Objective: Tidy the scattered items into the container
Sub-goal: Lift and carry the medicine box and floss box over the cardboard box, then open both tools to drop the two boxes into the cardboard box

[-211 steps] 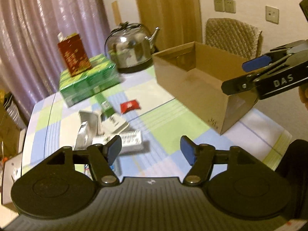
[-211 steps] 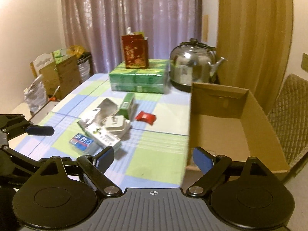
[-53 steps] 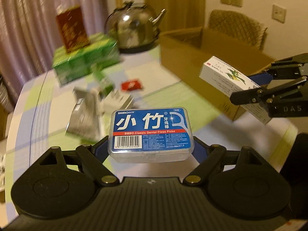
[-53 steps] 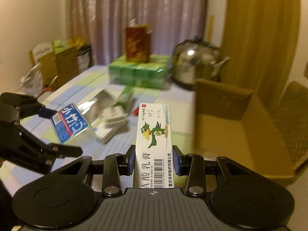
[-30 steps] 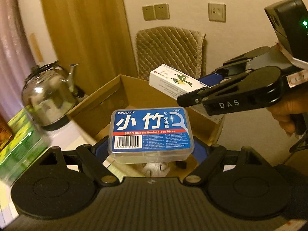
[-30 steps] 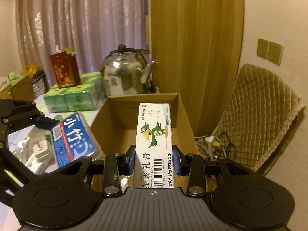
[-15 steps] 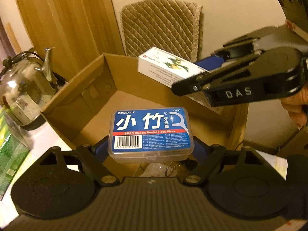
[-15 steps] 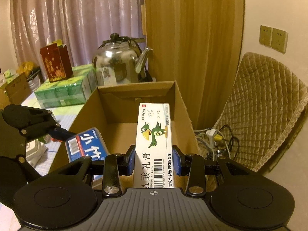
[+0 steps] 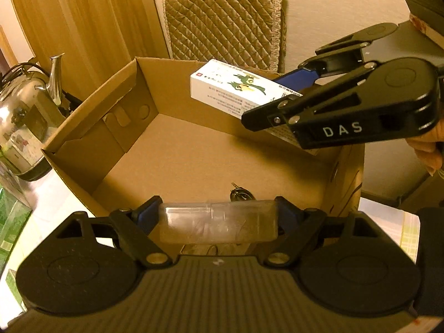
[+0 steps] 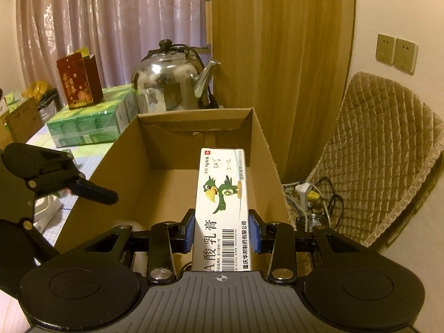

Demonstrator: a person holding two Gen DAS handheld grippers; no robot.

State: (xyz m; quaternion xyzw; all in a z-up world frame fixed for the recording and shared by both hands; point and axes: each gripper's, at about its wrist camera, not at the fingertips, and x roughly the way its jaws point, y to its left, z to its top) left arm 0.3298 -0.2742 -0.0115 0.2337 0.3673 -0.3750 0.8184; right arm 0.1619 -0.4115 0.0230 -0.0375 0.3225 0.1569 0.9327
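Note:
An open cardboard box (image 9: 83,149) (image 10: 177,138) stands at the table's edge. My left gripper (image 9: 217,216) hangs over its near side, shut on a clear floss pick box (image 9: 217,226), which is tipped edge-on with its blue label hidden. My right gripper (image 10: 222,234) (image 9: 260,101) is shut on a white ointment carton (image 10: 222,188) (image 9: 222,86) with a green bird, held above the box's far right side. One left finger (image 10: 94,191) shows in the right wrist view. A small dark item with a metal ring (image 9: 240,194) lies on the box floor.
A steel kettle (image 10: 172,83) (image 9: 25,105) stands behind the box, beside green packs (image 10: 86,125) and a red carton (image 10: 79,80). A quilted chair (image 10: 374,152) (image 9: 222,19) and floor cables (image 10: 308,191) are past the table. A hand (image 9: 427,144) holds the right gripper.
Both grippers have sunk closer to the open box. The floss pick box has tipped between the left pads, so its label no longer faces the camera. The ointment carton stays gripped.

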